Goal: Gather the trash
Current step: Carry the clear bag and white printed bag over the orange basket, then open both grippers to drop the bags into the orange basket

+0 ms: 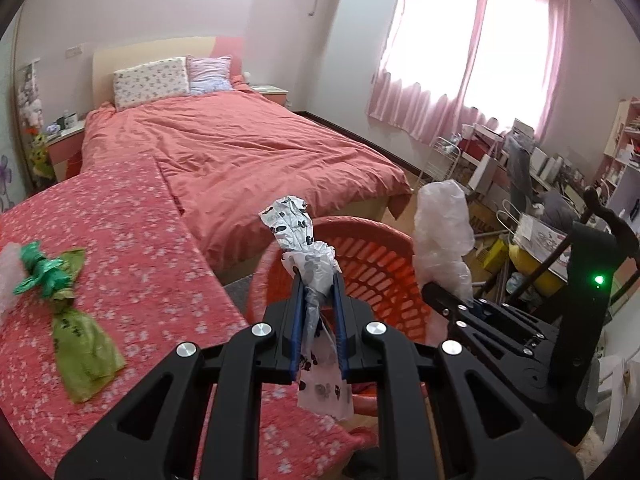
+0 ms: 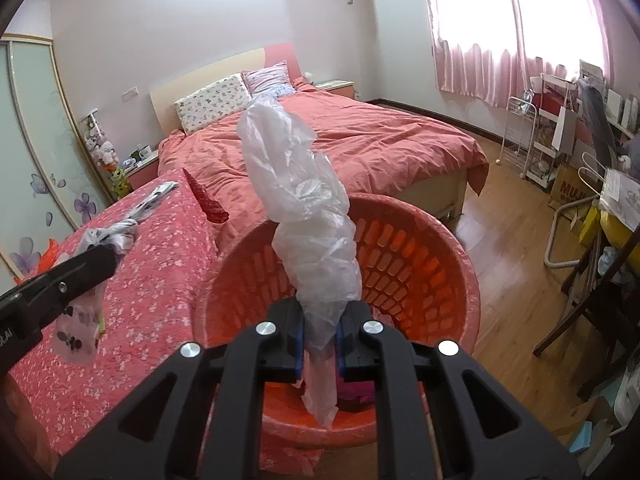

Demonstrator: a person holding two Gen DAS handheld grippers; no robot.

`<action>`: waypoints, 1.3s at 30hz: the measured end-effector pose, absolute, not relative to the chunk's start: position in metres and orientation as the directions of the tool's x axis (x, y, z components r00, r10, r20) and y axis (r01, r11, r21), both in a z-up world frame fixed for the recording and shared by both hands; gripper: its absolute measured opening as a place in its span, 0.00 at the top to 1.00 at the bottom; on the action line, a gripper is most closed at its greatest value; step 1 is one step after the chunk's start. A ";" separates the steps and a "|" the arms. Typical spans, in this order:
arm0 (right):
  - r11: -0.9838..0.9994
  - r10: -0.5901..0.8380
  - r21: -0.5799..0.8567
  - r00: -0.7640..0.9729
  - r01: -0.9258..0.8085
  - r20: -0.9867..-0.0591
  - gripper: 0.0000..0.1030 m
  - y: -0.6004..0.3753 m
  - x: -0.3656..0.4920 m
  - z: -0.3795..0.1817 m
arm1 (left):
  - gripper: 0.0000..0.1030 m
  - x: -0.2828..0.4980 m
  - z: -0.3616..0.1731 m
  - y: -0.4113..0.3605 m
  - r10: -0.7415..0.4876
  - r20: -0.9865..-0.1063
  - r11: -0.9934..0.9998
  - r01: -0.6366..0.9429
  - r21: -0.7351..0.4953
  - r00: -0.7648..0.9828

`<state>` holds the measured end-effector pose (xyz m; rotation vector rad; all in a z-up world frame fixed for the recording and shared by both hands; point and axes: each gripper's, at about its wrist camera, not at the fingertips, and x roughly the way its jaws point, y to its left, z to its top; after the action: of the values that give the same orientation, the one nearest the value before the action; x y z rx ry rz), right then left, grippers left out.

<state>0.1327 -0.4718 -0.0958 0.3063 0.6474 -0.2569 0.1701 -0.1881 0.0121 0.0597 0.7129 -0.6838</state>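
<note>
Open basket (image 2: pixel 432 248) mouth (bed (image 2: pixel 360 140) behind)

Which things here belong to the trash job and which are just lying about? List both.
Job: left gripper holding printed bag; right gripper holding clear plastic bag; orange basket; green bag.
Lying about: pillows, white rack, curtains.

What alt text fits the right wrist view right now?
The right gripper, jaws shut, holds a crumpled clear plastic bag above an orange laundry basket. Left of it, the left gripper holds a printed white bag over a floral-covered surface.
</note>
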 end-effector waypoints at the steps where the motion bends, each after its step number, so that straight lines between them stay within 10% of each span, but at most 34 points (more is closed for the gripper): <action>1: 0.923 -0.139 0.200 0.767 0.330 -0.626 0.88 -0.473 0.133 -0.096 | 0.86 0.171 0.011 -0.192 -0.561 -0.623 0.779 0.602 -0.174 0.545; 26: 0.898 -0.124 0.248 0.751 0.363 -0.649 0.75 -0.497 0.158 -0.114 | 0.86 0.181 -0.018 -0.230 -0.568 -0.680 0.755 0.623 -0.204 0.464; 31: 0.893 -0.130 0.249 0.746 0.374 -0.653 0.59 -0.500 0.161 -0.118 | 0.59 0.189 -0.024 -0.223 -0.542 -0.695 0.781 0.588 -0.209 0.472; 39: 0.884 -0.146 0.247 0.738 0.396 -0.659 0.49 -0.505 0.157 -0.124 | 0.44 0.194 -0.029 -0.205 -0.500 -0.705 0.817 0.544 -0.192 0.503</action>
<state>0.1571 -0.5047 -0.1238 0.3897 0.6802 -0.3061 0.1943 -0.2048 -0.0285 0.0578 0.8315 -0.6313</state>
